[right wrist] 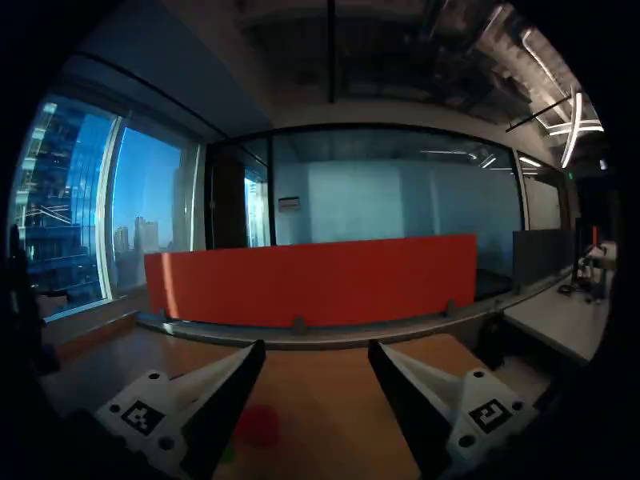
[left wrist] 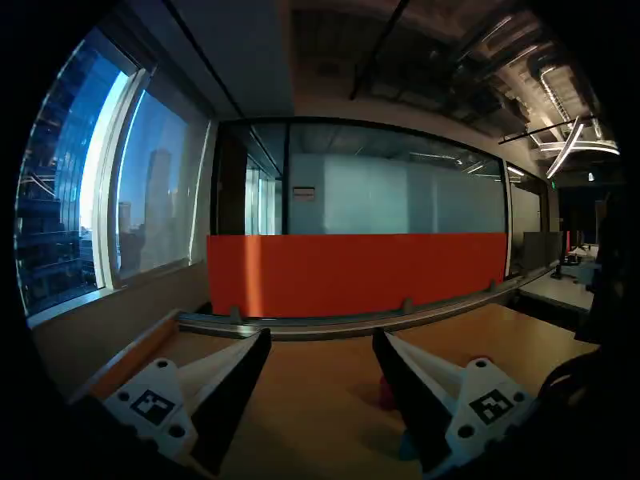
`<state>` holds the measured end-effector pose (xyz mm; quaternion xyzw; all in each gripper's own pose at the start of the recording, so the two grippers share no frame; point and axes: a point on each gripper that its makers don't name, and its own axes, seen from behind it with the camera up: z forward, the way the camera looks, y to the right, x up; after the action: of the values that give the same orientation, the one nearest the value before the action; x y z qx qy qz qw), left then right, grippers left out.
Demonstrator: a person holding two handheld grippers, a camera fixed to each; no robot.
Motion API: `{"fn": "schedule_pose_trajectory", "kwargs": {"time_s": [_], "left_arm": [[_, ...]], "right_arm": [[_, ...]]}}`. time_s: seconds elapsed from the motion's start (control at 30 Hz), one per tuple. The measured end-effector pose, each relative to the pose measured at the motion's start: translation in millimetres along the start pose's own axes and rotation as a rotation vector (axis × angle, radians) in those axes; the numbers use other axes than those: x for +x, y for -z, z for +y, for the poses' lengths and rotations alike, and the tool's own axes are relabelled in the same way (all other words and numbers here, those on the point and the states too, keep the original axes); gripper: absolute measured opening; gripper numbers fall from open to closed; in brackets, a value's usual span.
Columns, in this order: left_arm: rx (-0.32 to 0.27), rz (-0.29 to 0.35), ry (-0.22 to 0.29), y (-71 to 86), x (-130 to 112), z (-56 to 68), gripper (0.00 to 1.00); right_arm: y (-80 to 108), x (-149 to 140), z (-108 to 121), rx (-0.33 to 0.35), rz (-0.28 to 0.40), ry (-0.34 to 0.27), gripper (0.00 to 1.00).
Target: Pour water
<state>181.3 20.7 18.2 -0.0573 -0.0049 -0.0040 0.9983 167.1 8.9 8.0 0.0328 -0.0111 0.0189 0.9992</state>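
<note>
Looking past both pairs of jaws at a tall window [left wrist: 96, 200] off to their left and a glass wall [left wrist: 392, 180] straight ahead, with strip lights [left wrist: 572, 148] up and to the right. Facing, beyond the fingertips, a long orange partition [left wrist: 356, 272] standing upright along the far edge of a wooden desk [left wrist: 320, 416]. Holding the left gripper [left wrist: 321, 333] low over that desk with jaws spread wide, pinching nothing. Holding the right gripper [right wrist: 317, 345] likewise, jaws spread apart and closing on nothing. Making out a small red round thing [right wrist: 258, 424] on the desk, just inside the right gripper's finger on the left of its view, below the fingertips; too dim and blurred for telling whether a cup, which way pointing, or holding any water. Catching a reddish bit [left wrist: 386, 392] and a pale blue bit [left wrist: 406, 445] tucked against the inner edge of the left gripper's finger on the right of its view, mostly hidden behind it. Noting a small sign [left wrist: 303, 193] on the glass wall, high above the gap between the jaws, with writing too small for reading. Showing square black-and-white markers [left wrist: 152, 406] on the backs of the fingers
</note>
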Motion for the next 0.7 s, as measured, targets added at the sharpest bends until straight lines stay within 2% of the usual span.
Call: {"fn": "schedule_pose_trajectory", "kwargs": {"time_s": [0.17, 0.3, 0.5, 0.7], "left_arm": [[-0.023, -0.004, 0.008, -0.2, 1.9, 3.6, 0.94], [-0.052, -0.016, -0.005, -0.6, -0.1, 7.8, 0.94], [-0.118, -0.036, -0.032, -2.0, -1.8, 17.1, 0.94], [-0.206, -0.058, -0.032, -4.8, -5.6, 30.9, 0.94]], "right_arm": [[-0.4, 0.3, -1.8, 0.007, -0.009, 0.012, 0.99], [-1.0, -0.6, -9.3, 0.041, -0.015, 0.024, 0.99], [-0.1, -2.8, -30.6, 0.149, -0.028, 0.043, 0.99], [1.7, -2.3, -56.5, 0.273, -0.037, 0.069, 0.99]]}}
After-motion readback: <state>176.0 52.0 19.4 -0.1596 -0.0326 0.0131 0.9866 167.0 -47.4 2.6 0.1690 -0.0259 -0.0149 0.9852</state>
